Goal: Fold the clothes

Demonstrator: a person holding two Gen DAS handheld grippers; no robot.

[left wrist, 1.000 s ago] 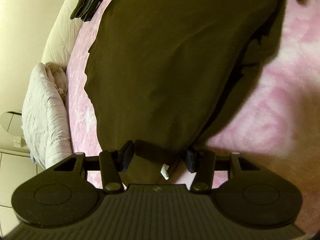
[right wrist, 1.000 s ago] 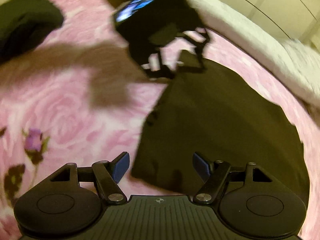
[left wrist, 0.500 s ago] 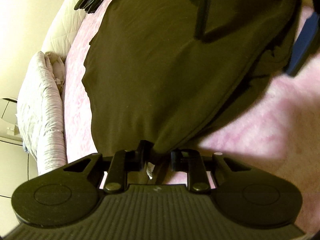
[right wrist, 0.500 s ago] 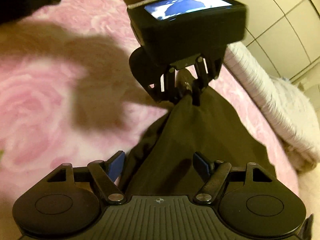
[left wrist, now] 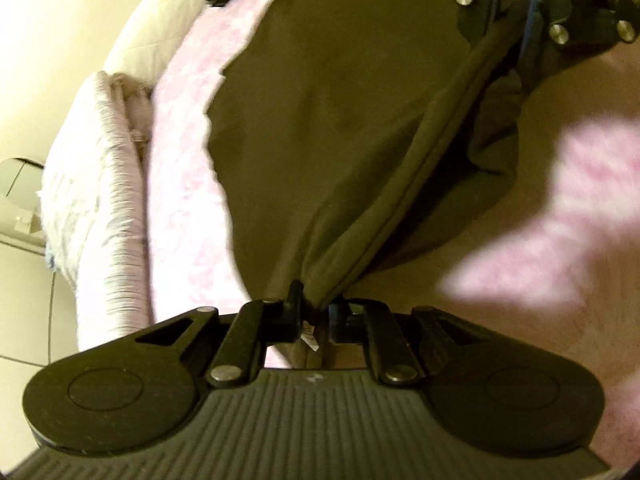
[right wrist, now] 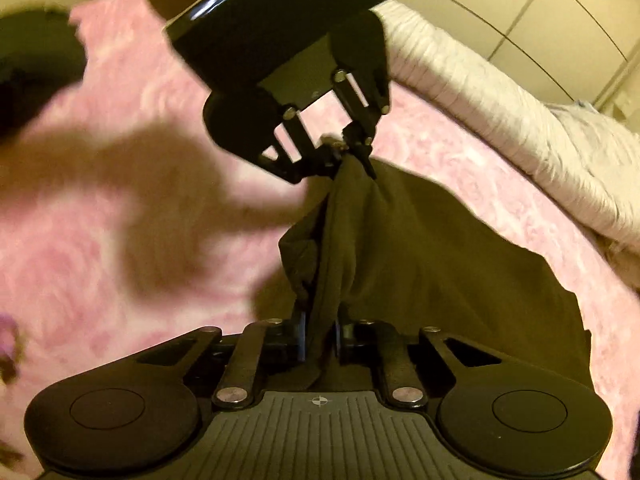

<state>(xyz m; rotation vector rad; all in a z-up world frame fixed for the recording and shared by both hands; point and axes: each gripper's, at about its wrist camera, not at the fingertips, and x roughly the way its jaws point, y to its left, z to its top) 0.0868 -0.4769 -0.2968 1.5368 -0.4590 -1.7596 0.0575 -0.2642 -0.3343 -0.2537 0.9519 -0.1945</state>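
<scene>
In the left wrist view, a pale ribbed quilt [left wrist: 96, 184] lies bunched along the far left, then the pink blanket [left wrist: 180, 184], then the dark garment [left wrist: 320, 120] spread across the middle. The left gripper [left wrist: 314, 316] is clamped on a near corner of the garment, a small white tag [left wrist: 310, 340] hanging between its fingers. From there a hemmed edge [left wrist: 420, 168] runs taut up to the far right, where the right gripper [left wrist: 516, 16] pinches the other end. Right of that edge, loose cloth sags in shadow onto the blanket.

In the right wrist view, the pink blanket fills the left, the right gripper [right wrist: 320, 340] is closed on bunched cloth at the centre, and the left gripper [right wrist: 340, 152] holds the opposite end farther off.

The step looks like carrying one lifted edge over the rest. To do it well:

- keep both grips firm and the edge taut;
- move the two ends level;
- let the sagging cloth clear before laying the edge down square on the flat part.
</scene>
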